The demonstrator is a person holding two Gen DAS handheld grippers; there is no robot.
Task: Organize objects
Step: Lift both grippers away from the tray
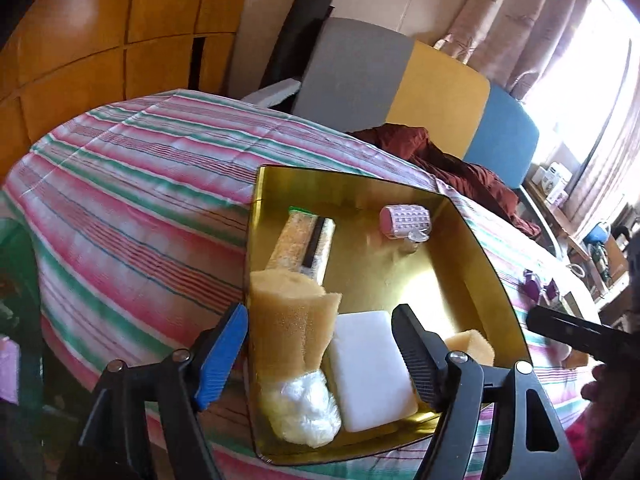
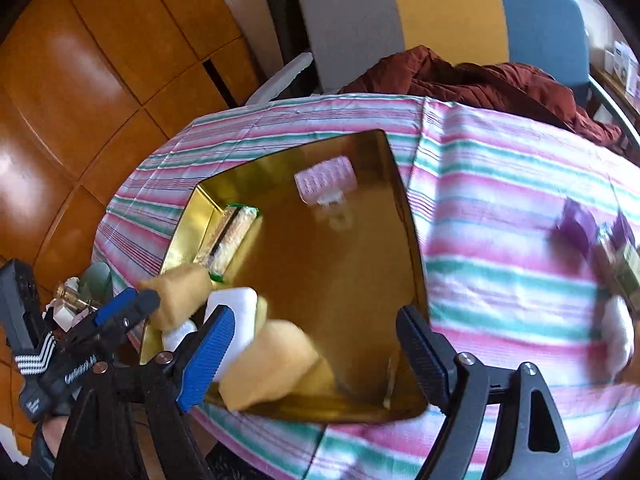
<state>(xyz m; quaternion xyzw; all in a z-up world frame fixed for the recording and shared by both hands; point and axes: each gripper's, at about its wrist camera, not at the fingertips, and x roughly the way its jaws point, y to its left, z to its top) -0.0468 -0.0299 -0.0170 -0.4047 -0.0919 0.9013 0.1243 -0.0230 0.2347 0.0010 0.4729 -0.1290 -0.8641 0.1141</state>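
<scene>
Both tools, left and right, hang wide open holding nothing over the gold tray on the striped bed, with sponges, white soap bar and pink roller sitting inside it.

A striped pink, green and white bedspread covers the surface. Behind it stands a headboard in grey, yellow and blue panels, with crumpled maroon fabric just before it. Orange wooden cabinet doors fill the left side.
</scene>
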